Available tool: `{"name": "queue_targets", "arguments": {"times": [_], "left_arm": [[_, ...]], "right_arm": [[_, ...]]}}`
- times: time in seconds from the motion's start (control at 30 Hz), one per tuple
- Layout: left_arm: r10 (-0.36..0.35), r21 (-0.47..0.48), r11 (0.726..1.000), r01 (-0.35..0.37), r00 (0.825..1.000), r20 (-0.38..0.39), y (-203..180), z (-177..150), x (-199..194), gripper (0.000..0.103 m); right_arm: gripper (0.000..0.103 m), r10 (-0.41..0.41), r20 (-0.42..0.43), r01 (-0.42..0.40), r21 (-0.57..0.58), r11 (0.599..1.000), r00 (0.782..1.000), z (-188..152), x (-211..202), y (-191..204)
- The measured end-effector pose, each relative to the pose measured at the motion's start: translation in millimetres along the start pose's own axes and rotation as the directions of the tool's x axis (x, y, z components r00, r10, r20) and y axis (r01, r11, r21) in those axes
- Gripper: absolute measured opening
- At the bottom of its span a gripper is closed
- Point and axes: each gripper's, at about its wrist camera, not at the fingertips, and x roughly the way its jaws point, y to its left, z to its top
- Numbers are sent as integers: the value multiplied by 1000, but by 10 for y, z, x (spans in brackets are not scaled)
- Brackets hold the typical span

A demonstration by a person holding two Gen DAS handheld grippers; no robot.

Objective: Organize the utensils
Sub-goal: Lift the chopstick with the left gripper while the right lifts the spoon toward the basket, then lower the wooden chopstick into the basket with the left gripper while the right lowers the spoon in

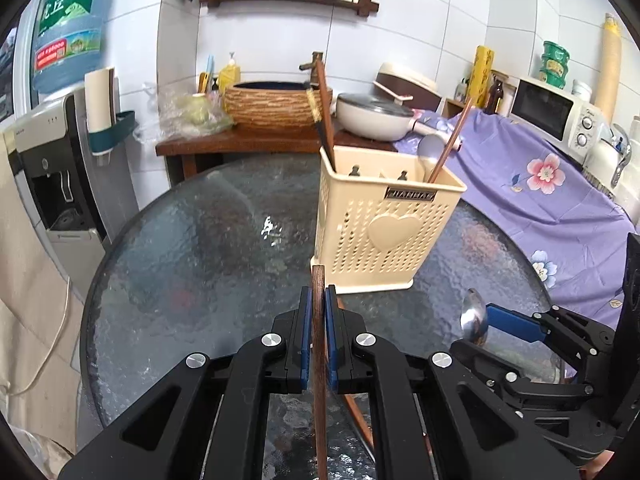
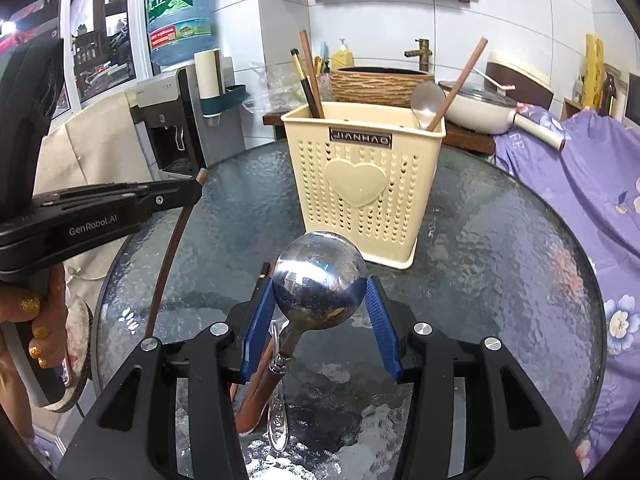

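Note:
A cream perforated utensil holder (image 1: 380, 224) (image 2: 362, 184) stands on the round glass table (image 1: 192, 248) (image 2: 500, 240). It holds chopsticks (image 2: 308, 76) and a pale spoon (image 2: 428, 102). My left gripper (image 1: 318, 300) is shut on a brown chopstick (image 1: 319, 360), just in front of the holder; it also shows in the right wrist view (image 2: 198, 184). My right gripper (image 2: 320, 292) is shut on the bowl of a metal spoon (image 2: 320, 284) with a brown handle, held above the table; the spoon also shows in the left wrist view (image 1: 474, 318).
Another metal utensil (image 2: 278, 416) lies on the glass under the held spoon. Behind the table are a wooden stand with a sink basin (image 1: 276, 104), a white pan (image 1: 372, 116), a water dispenser (image 1: 52, 168), and a purple-covered counter (image 1: 540, 192) with a microwave (image 1: 556, 114).

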Motion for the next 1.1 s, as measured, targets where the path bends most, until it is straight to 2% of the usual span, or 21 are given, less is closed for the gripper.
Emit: {"name": "queue_targets", "arguments": {"times": [0.7,1.1], "left_arm": [[-11,4,1000,10,996,92,-96,287,-260,6],[-25,11,1000,23,984,179,-142,789,-454,6]], "right_arm": [[47,-21,67,23,-38,999,998,261,-214,3],[47,-31,81,37,-65,997,996,629,-357,-77]]}}
